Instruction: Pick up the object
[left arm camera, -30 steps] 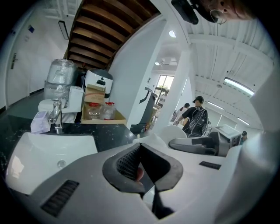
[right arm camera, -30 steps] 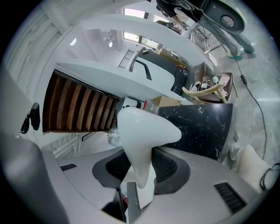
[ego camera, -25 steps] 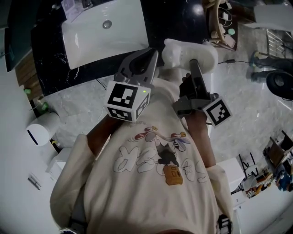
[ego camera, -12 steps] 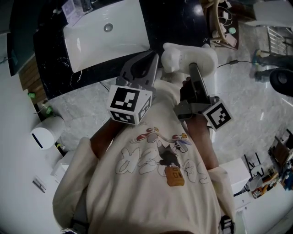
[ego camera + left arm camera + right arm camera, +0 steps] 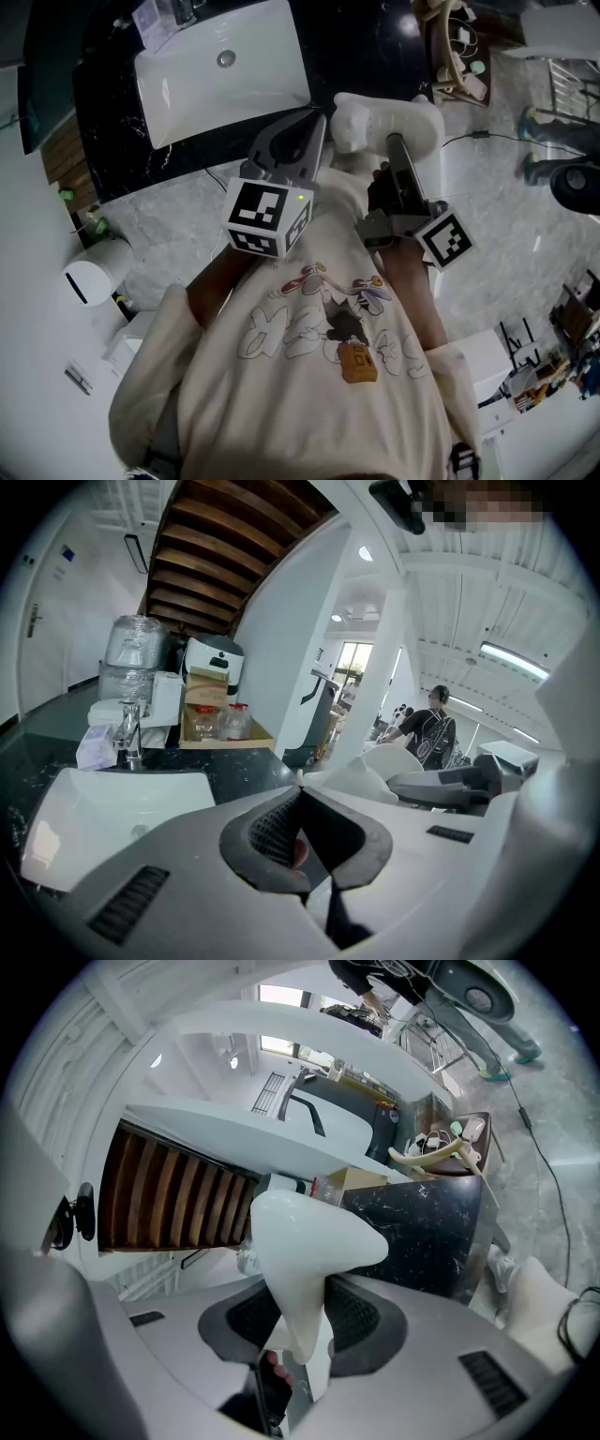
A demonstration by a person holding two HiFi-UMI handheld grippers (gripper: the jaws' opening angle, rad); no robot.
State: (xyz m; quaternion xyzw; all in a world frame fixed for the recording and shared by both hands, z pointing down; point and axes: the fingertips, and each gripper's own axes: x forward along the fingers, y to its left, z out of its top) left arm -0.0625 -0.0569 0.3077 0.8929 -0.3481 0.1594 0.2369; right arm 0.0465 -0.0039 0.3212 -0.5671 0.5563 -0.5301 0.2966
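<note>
Right gripper view: the right gripper point(image 5: 300, 1326) is seen with its jaws partly spread and pinched on the narrow lower end of a smooth white object point(image 5: 314, 1237), the broader part of which stands out above the pads; in the head view, the object point(image 5: 386, 118) is held up in front of the person's chest, near the edge of the black counter point(image 5: 361, 47) and to the right of the white sink point(image 5: 225, 80); the left gripper point(image 5: 300, 794) is pressed together with nothing between its jaws, its tip just beside the object.
</note>
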